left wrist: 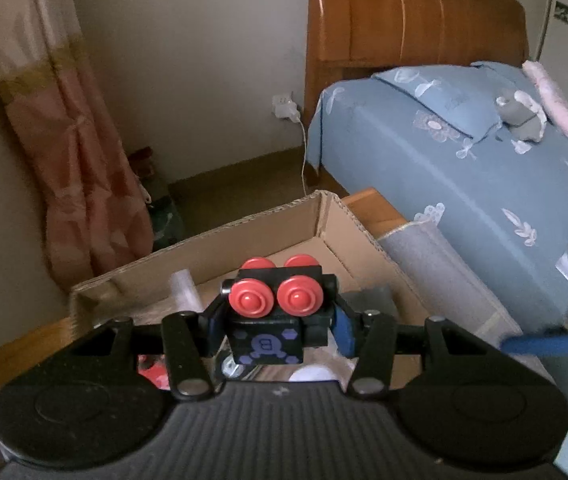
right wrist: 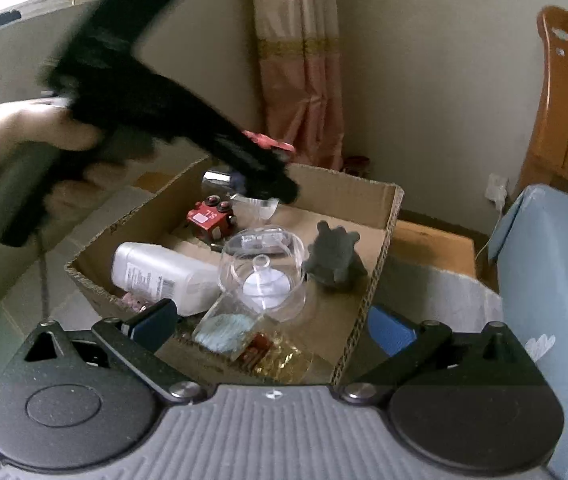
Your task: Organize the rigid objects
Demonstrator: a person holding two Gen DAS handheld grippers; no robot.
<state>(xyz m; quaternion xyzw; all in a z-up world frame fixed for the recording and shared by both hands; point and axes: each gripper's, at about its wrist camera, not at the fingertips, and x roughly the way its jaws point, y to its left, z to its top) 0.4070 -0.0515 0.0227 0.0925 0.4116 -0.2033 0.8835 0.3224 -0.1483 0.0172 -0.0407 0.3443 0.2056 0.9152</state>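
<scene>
The left gripper (left wrist: 274, 320) pinches a black toy block (left wrist: 270, 322) with red round knobs, held above the near end of the cardboard box (right wrist: 387, 240). The right gripper (right wrist: 272, 328) hangs over the box's near edge, jaws spread wide with nothing between them. Inside the box lie a white bottle (right wrist: 156, 276), a glass dome (right wrist: 264, 272) beside it, a grey figure (right wrist: 335, 258) and a red toy car (right wrist: 210, 220) (toward the far wall)
</scene>
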